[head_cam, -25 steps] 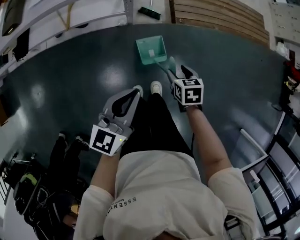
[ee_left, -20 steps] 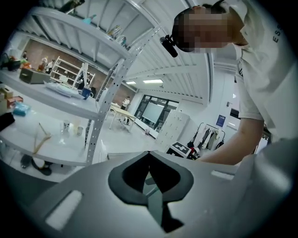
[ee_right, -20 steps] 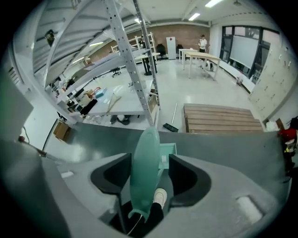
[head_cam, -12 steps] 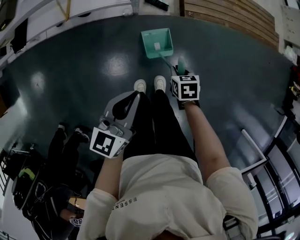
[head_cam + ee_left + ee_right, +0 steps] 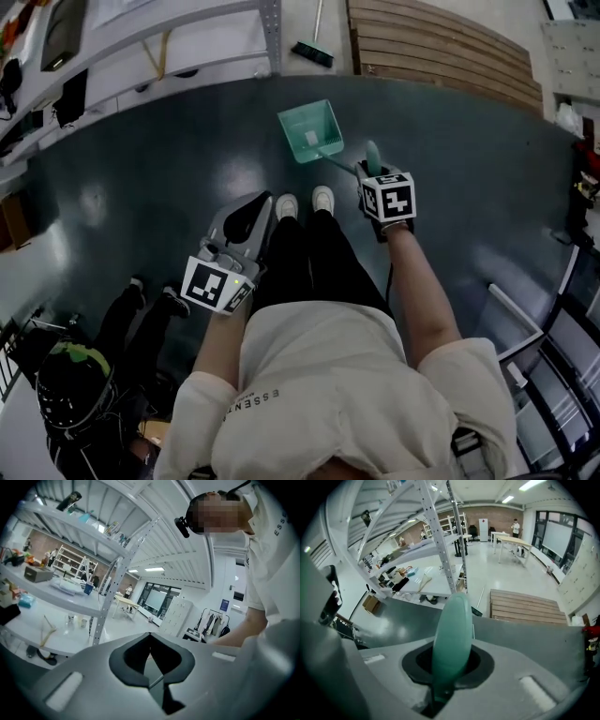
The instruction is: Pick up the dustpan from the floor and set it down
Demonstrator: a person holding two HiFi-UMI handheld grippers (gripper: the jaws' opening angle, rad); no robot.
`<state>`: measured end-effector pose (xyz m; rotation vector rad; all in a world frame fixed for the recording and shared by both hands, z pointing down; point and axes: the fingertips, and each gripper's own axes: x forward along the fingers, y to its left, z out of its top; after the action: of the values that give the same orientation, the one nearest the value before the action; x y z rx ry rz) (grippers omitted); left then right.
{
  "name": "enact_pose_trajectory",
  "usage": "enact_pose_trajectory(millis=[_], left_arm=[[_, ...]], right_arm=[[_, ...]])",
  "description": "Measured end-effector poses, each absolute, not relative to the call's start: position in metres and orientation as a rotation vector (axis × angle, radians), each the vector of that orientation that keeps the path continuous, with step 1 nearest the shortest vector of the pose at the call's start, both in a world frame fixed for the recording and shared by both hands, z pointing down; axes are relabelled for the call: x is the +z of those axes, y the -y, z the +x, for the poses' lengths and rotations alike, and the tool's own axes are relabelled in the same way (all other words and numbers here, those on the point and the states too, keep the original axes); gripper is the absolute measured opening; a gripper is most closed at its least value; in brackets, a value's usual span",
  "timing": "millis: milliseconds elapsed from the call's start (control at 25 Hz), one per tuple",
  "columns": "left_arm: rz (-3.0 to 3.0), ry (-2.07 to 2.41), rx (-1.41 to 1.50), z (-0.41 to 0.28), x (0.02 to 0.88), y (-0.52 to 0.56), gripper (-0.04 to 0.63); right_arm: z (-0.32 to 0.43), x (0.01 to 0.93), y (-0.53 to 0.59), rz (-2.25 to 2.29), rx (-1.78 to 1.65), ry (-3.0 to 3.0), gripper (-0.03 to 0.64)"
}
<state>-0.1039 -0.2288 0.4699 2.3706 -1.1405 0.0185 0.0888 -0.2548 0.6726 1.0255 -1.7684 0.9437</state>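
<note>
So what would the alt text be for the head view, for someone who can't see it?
Seen from above, a person stands on a dark floor, the right hand-held gripper closing its jaws on the handle of a green dustpan just ahead of their white shoes. The left hand-held gripper is shut and empty beside the left leg.

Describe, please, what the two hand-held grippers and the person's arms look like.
The left gripper and right gripper are light grey moulded shells with black pads around a teardrop opening; each bears a cube of black-and-white square markers. The right jaws are closing on the green dustpan handle. The person wears a cream short-sleeved T-shirt.
</note>
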Motion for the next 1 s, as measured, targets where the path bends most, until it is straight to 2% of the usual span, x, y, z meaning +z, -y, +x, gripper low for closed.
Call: enact_pose_trajectory(millis=[520, 760, 1000], left_arm=[[2.505, 1.349, 0.102, -0.157, 0.41, 0.2, 0.017], [2.579, 1.418, 0.044, -0.166, 0.373, 0.219, 0.017], [2.556, 1.417, 0.007, -0.165, 0.372, 0.223, 0.017]], right_arm=[[0.097, 0.493, 0.209, 1.083, 0.631, 1.894, 0.034], [0.114, 0.467, 0.214, 1.133, 0.66, 1.923, 0.034], [0.115, 0.471, 0.211, 1.126, 0.668, 1.907, 0.034]])
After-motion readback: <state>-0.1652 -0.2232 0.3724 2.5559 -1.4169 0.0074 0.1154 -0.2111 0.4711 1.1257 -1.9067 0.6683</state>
